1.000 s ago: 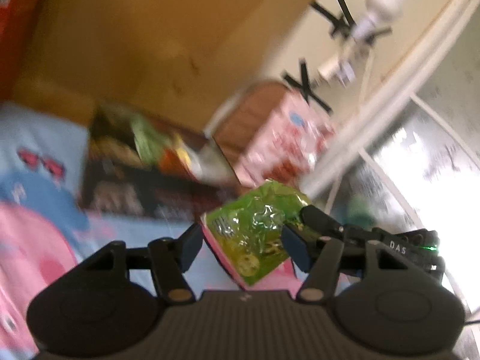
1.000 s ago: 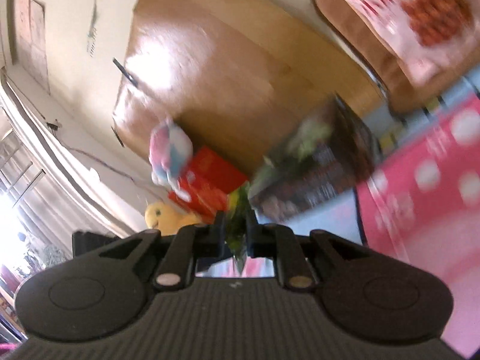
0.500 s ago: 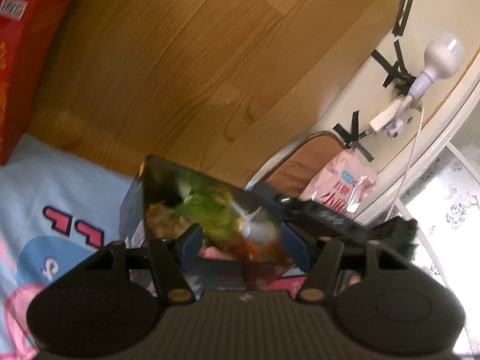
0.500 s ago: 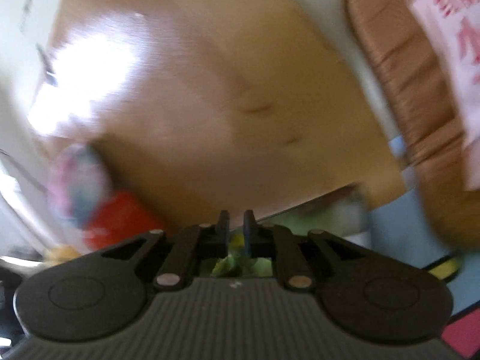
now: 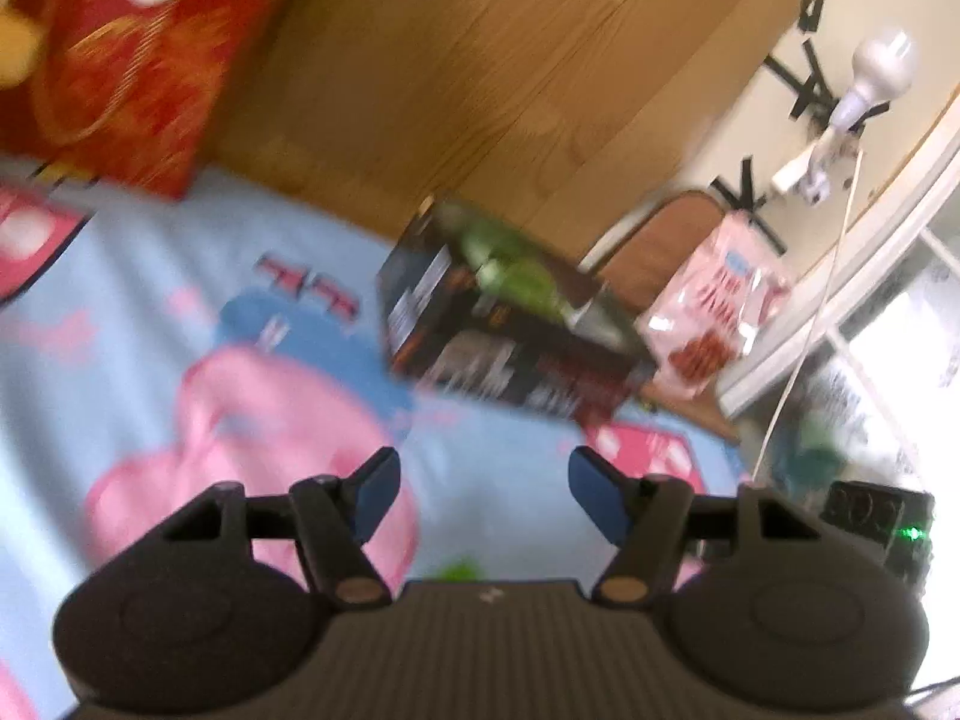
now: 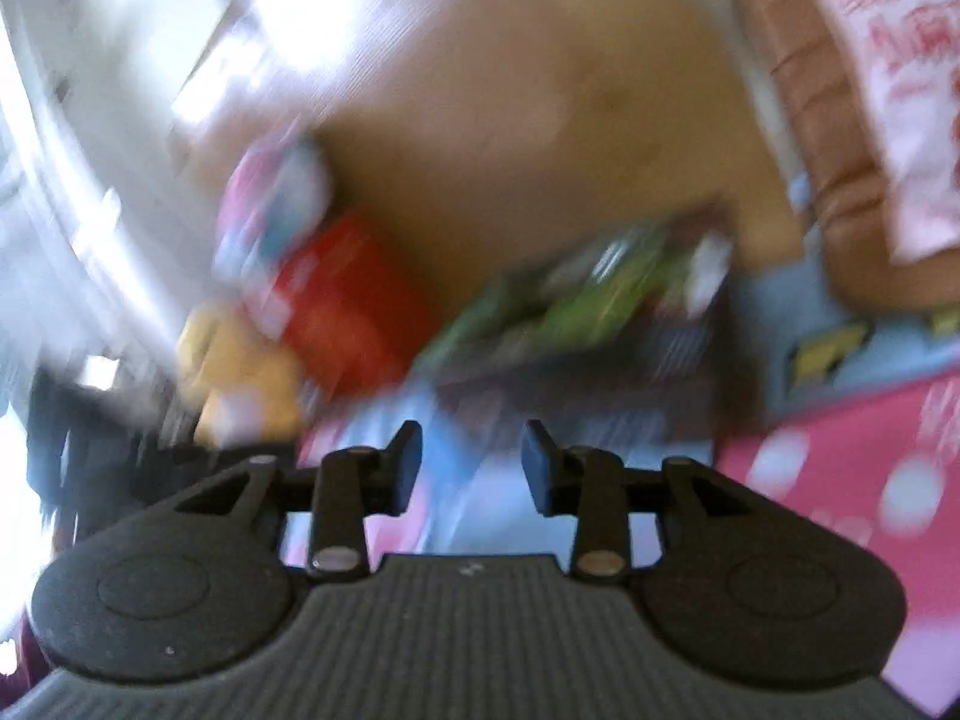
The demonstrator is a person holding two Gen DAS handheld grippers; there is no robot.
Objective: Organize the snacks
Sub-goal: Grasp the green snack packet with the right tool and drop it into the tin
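My left claw (image 5: 483, 483) and right claw (image 6: 471, 462) both gape empty, the jaws having just been opening. The green snack packets (image 5: 516, 273) lie in the dark box (image 5: 504, 348) at frame centre, gathered for tidiness.

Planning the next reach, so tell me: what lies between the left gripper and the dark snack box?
Only bare cartoon-print sheet lies between the left gripper and the dark snack box, shown in the left wrist view.
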